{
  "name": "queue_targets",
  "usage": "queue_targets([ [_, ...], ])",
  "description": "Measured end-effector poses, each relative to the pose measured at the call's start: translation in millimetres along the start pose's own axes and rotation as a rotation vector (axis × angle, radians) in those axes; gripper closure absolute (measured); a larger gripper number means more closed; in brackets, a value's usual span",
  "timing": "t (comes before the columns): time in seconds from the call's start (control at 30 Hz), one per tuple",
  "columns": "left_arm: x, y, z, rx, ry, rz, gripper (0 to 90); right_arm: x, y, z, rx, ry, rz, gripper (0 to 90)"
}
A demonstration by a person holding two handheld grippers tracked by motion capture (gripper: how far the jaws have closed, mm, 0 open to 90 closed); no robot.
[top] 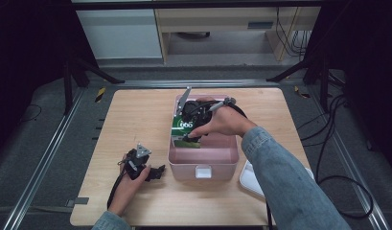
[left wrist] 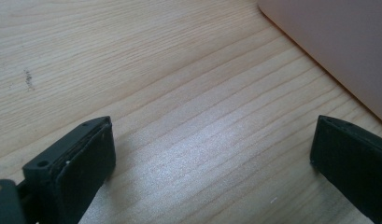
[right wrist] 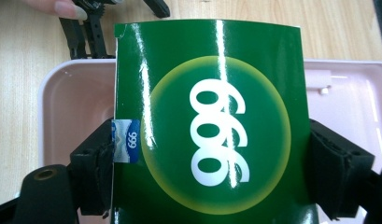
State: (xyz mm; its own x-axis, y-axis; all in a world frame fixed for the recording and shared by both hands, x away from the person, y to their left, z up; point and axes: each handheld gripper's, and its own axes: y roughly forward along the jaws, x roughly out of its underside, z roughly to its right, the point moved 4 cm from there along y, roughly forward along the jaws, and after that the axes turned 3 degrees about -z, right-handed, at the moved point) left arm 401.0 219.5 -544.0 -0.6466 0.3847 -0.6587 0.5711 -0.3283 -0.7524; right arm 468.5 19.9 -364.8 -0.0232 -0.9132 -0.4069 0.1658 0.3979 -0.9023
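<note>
Two black jaws of the right gripper (right wrist: 212, 168) clasp a glossy green box (right wrist: 207, 121) by its opposite narrow edges, the pads pressing on the sides so the printed face with the white "999" in a yellow-ringed circle looks straight at the right gripper view's camera. By its look this is a thin cardboard carton, probably light, with stiff corners but faces that could buckle if squeezed hard; the shiny coating looks slippery, so a grip across the edges, as here, seems safer than one on the broad panels. In the high view the green box (top: 185, 132) hangs upright under the right gripper (top: 193, 125), over the left part of the pink plastic tub (top: 203, 163) and partly down between its walls; whether it touches the bottom cannot be told. The left gripper (top: 153, 171) rests on the wooden table (top: 136, 115) just left of the tub, its jaws spread wide with only bare wood between them. A white lid-like piece (top: 251, 179) lies at the tub's right front corner.
</note>
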Motion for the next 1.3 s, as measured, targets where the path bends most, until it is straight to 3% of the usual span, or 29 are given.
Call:
queue_targets([
  [0.5, -0.1, 0.0, 0.0, 0.001, 0.001, 0.0, 0.0, -5.6, 17.8, -3.3, -0.044, -0.028, -0.025, 18.0],
  [1.3, -0.2, 0.1, -0.1, 0.003, 0.001, 0.001, 0.0, 3.2, 42.4, -5.9, -0.076, -0.045, -0.04, 17.6],
])
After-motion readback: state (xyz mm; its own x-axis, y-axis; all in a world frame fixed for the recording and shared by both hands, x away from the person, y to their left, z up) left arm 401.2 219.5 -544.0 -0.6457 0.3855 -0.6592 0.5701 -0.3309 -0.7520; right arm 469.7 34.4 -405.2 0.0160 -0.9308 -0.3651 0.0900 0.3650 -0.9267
